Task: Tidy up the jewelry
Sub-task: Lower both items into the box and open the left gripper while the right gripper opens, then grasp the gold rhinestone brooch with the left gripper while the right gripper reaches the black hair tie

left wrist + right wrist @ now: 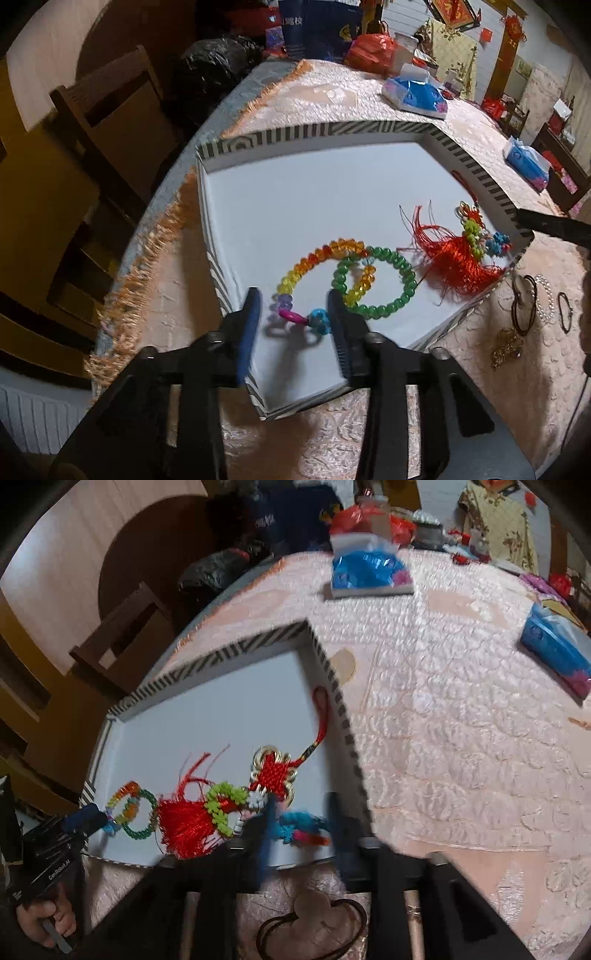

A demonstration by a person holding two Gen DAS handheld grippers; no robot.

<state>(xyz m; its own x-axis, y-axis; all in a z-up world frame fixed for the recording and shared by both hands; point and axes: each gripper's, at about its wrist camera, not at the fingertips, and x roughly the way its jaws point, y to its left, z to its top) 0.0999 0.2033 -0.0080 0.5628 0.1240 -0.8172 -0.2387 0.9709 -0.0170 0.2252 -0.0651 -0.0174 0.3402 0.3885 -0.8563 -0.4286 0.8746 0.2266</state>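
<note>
Left wrist view: rainbow bracelet [321, 273] in tray [332, 134] lies between wide-parted left tongs [293, 306]

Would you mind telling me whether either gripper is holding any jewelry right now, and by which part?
Neither holds anything. The left gripper is open around the rainbow bracelet's charm end; the right gripper is open over the blue knotted ornament.

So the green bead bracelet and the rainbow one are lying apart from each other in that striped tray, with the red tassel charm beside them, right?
Not quite. The left wrist view shows the green bead bracelet and the rainbow one overlapping, their loops crossing, not apart. They do lie in the striped tray, with the red tassel charm beside them.
</note>
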